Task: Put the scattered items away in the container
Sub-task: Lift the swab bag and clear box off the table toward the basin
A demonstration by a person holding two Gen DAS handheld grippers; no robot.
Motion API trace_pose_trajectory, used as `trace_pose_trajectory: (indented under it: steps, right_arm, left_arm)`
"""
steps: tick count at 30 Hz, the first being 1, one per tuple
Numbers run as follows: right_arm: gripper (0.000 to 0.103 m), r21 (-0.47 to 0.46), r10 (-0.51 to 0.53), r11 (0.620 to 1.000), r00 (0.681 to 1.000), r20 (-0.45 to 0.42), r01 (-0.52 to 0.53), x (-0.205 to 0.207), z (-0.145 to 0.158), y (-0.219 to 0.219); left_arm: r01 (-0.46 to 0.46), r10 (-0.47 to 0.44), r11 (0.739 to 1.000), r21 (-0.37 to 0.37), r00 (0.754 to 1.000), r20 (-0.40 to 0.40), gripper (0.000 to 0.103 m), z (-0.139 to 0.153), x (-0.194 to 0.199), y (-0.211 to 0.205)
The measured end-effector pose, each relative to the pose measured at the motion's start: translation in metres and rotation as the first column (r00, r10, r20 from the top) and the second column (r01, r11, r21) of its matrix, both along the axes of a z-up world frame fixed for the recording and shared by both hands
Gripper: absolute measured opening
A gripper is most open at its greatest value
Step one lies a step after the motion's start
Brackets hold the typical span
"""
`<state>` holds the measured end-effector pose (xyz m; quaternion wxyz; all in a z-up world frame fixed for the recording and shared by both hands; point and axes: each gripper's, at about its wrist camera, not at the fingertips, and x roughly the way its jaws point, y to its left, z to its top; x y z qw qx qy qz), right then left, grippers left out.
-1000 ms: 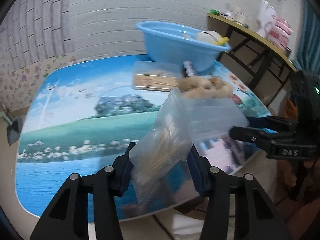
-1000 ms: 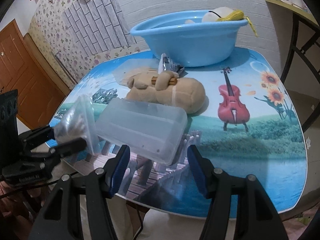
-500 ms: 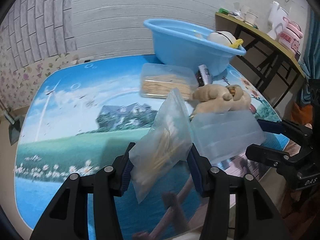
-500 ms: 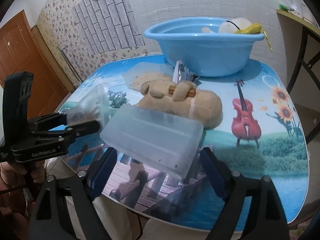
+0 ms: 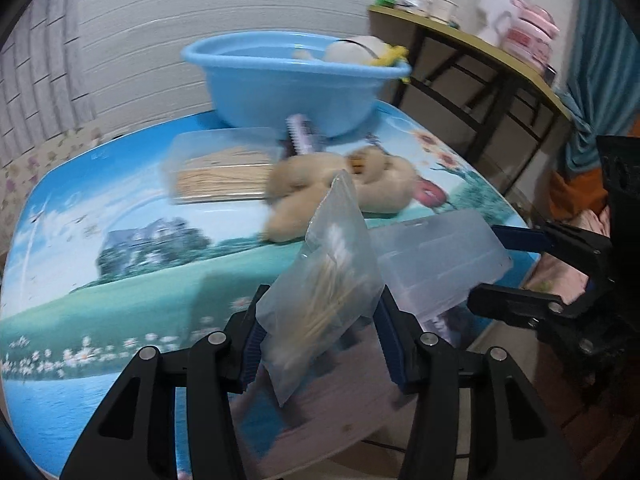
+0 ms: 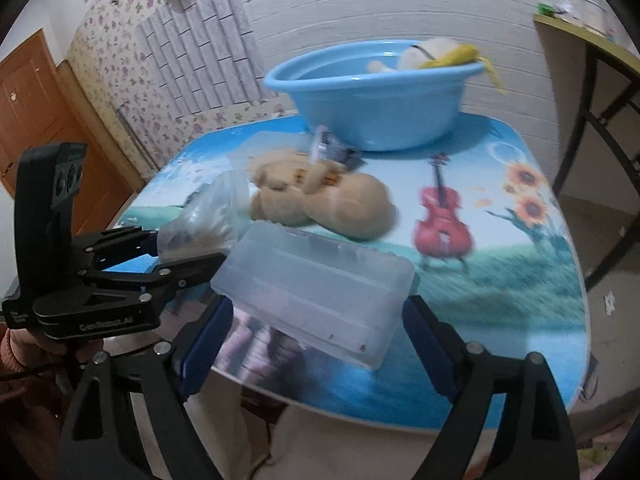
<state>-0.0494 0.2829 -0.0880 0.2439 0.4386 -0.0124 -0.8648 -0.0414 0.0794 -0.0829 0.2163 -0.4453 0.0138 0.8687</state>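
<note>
My left gripper point(image 5: 318, 344) is shut on a clear bag of cotton swabs point(image 5: 328, 280) and holds it above the table's near edge; the gripper also shows in the right wrist view point(image 6: 160, 256). My right gripper point(image 6: 312, 332) is shut on a clear plastic box point(image 6: 316, 288), which also shows in the left wrist view point(image 5: 436, 260), right beside the bag. The blue basin point(image 5: 292, 80) stands at the table's far side with a white and yellow toy point(image 5: 360, 48) inside. A tan plush toy point(image 5: 340, 184) lies in front of it.
A clear lidded box of sticks point(image 5: 224, 172) and a small purple packet point(image 5: 300, 138) lie on the table point(image 5: 100, 220) near the basin. A side shelf with cups and jars point(image 5: 480, 40) stands at the right. A wooden door point(image 6: 32, 128) is at the left.
Both grippers have moved forward over the table with the bag and the box. The basin and the plush toy look closer. The right gripper's fingers stand wider around the box than a second ago.
</note>
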Motion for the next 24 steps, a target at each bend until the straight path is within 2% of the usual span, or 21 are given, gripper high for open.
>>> trace_pose_trajectory:
  steps: [3,6,10,13,16,17,24]
  right_arm:
    - [0.088,0.023,-0.054,0.998,0.999,-0.004,0.054,-0.001,-0.003,0.018]
    - [0.088,0.006,-0.049,0.999,0.998,-0.035,0.049,-0.003,0.001,0.026]
    - [0.097,0.046,0.067,0.997,0.994,-0.086,-0.063,-0.008,0.007,0.016]
    - [0.099,0.061,0.146,0.988,0.983,-0.107,-0.140,-0.011,0.007,0.007]
    - [0.099,0.079,0.168,0.984,0.980,-0.103,-0.160,-0.018,-0.001,0.001]
    - [0.102,0.071,0.168,0.984,0.981,-0.098,-0.162,-0.020,-0.003,0.000]
    - [0.103,0.023,0.151,0.988,0.988,-0.031,-0.150,-0.019,-0.011,0.007]
  left_arm:
    - [-0.009,0.009,1.000,-0.003,1.000,0.003,0.049,0.000,0.001,0.001]
    - [-0.041,0.042,0.999,-0.015,0.999,0.012,0.050,-0.002,0.000,-0.009]
    - [-0.093,0.094,0.995,-0.022,0.995,0.016,0.051,-0.004,0.000,-0.027]
    - [-0.125,0.125,0.992,-0.027,0.992,0.021,0.051,-0.006,0.001,-0.038]
    - [-0.139,0.140,0.990,-0.027,0.990,0.021,0.051,-0.006,0.002,-0.044]
    - [-0.142,0.143,0.990,-0.027,0.990,0.021,0.051,-0.007,0.003,-0.046]
    - [-0.161,0.161,0.987,-0.023,0.987,0.017,0.051,-0.007,0.006,-0.054]
